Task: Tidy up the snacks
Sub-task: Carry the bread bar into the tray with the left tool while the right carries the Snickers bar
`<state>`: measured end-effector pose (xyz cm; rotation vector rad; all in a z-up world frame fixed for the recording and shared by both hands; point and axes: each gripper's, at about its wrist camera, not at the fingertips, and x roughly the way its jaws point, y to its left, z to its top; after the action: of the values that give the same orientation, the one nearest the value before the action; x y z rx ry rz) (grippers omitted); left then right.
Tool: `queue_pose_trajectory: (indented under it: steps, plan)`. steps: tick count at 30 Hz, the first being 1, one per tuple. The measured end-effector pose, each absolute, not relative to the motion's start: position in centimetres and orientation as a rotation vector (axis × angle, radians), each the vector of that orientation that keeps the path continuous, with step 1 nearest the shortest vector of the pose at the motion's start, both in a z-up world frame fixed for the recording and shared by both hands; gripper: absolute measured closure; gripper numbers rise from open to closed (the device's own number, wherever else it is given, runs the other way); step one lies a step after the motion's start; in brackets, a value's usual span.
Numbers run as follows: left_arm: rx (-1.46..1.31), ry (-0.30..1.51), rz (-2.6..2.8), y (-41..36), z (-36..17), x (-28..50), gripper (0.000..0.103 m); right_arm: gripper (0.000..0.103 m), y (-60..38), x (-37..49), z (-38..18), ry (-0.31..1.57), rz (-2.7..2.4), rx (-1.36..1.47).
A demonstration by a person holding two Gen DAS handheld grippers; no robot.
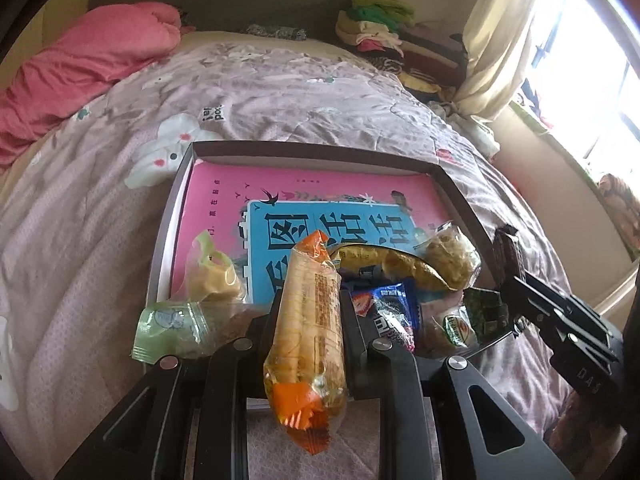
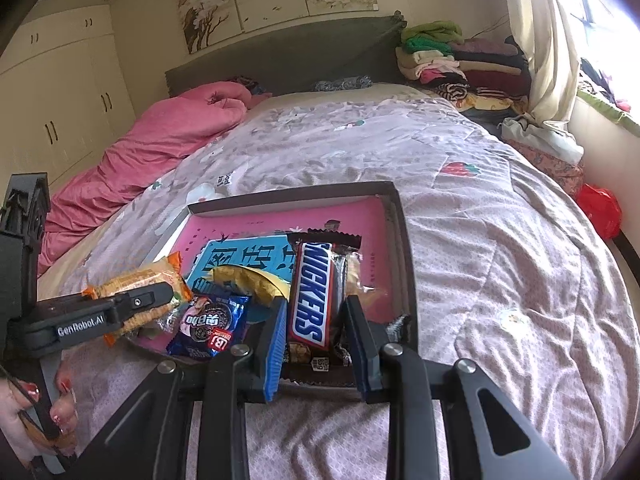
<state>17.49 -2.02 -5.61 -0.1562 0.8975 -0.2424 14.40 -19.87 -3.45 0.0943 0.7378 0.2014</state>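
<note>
A shallow dark tray (image 1: pixel 176 196) (image 2: pixel 404 240) lies on the bed with a pink book (image 1: pixel 224 196) in it. My left gripper (image 1: pixel 308 300) is shut on an orange-ended biscuit pack (image 1: pixel 310 332), held over the tray's near edge; it also shows in the right wrist view (image 2: pixel 140 280). My right gripper (image 2: pixel 316 312) is shut on a Snickers bar (image 2: pixel 312 292) over the tray's near right corner. A blue cookie pack (image 2: pixel 212 328) (image 1: pixel 390 308), a yellow pack (image 2: pixel 248 280) (image 1: pixel 384 260), a clear-wrapped pastry (image 1: pixel 452 256) and a green-wrapped snack (image 1: pixel 176 328) lie in the tray.
A mauve quilt (image 2: pixel 480 240) covers the bed. A pink duvet (image 1: pixel 80 64) is bunched at the far left. Folded clothes (image 2: pixel 460 60) are stacked at the far right by the curtain (image 2: pixel 552 40). A red object (image 2: pixel 600 208) sits at the bed's right edge.
</note>
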Motion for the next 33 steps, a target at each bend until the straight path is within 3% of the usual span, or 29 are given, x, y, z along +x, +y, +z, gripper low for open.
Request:
queue_pose_trajectory:
  steps: [33]
  plan:
    - [-0.088, 0.905, -0.258, -3.9, -6.2, 17.7, 0.079, 0.074, -17.9, 16.6, -5.9, 0.81, 0.241, 0.096]
